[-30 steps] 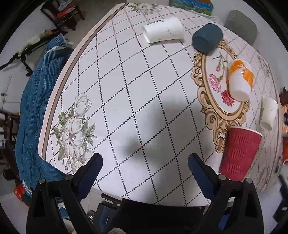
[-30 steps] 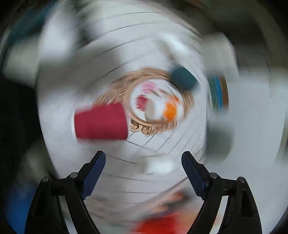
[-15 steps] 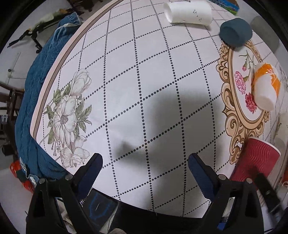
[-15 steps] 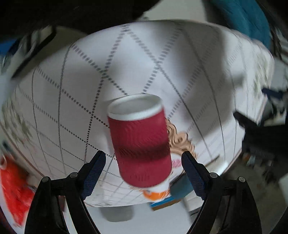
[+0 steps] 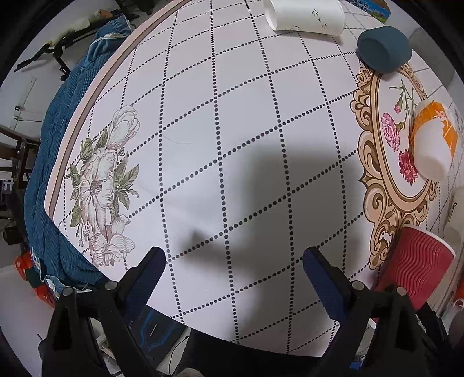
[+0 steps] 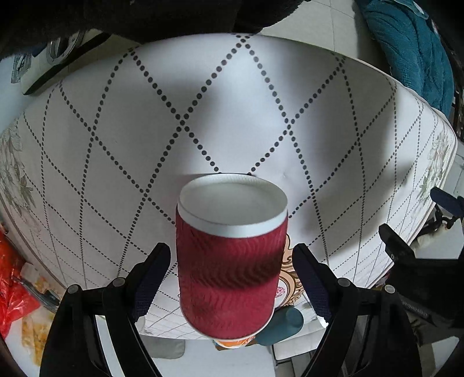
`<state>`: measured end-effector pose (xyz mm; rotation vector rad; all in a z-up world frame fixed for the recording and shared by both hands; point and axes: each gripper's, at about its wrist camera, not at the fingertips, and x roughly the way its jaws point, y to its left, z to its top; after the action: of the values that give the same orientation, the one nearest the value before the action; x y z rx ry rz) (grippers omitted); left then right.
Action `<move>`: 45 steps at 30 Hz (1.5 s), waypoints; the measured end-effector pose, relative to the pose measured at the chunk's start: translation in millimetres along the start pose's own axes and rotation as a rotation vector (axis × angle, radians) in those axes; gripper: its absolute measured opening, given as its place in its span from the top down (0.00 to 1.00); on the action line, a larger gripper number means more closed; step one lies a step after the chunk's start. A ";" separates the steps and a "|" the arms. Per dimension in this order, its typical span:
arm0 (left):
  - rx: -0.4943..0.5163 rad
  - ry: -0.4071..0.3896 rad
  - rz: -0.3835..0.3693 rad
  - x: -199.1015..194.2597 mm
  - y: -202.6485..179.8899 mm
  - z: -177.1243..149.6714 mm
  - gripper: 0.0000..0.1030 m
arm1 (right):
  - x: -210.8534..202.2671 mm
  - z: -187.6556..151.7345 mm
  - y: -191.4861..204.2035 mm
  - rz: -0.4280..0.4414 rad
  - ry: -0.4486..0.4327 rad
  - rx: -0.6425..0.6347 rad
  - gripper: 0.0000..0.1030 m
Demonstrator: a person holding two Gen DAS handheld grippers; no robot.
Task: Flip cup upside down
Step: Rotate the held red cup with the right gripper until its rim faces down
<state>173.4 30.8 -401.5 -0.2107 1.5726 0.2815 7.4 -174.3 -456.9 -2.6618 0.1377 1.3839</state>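
A red ribbed paper cup [image 6: 229, 269] with a white rim stands between the fingers of my right gripper [image 6: 231, 262]; its flat white end faces the camera. The jaws are open, with a gap on each side of the cup. The view is turned over, the table above. The same cup [image 5: 411, 266] stands at the table's near right edge in the left wrist view. My left gripper [image 5: 232, 261] is open and empty over the near part of the table.
The patterned tablecloth [image 5: 220, 139] carries a white cup on its side [image 5: 304, 14], a dark teal bowl [image 5: 384, 52] and an orange-and-white cup [image 5: 433, 139] lying down. A blue cloth [image 5: 58, 139] hangs off the left edge.
My right gripper has rolled over and closed in on the red cup, which now sits between its fingers. My left gripper has moved lower and closer to the table.
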 end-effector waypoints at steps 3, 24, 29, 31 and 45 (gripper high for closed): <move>0.002 -0.003 0.000 -0.7 0.0 0.2 0.05 | 7.8 2.0 2.4 0.006 -0.002 -0.008 0.18; 0.006 -0.047 0.017 -22.4 10.1 0.5 0.06 | 21.2 -11.8 -71.9 0.246 0.017 0.451 0.28; 0.009 -0.061 0.019 -27.8 13.7 2.1 0.06 | 33.1 -31.6 -92.8 0.424 0.033 0.633 0.28; 0.011 -0.068 0.019 -30.2 12.9 2.0 0.06 | 39.0 -42.3 -89.3 0.484 0.041 0.699 0.28; 0.038 -0.081 0.013 -33.8 9.2 3.0 0.06 | 113.9 -127.3 -90.8 1.036 0.094 1.358 0.28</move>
<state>174.2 39.1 -367.3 -0.1579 1.4980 0.2668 188.5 -107.6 -470.6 -1.3817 1.8343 0.6922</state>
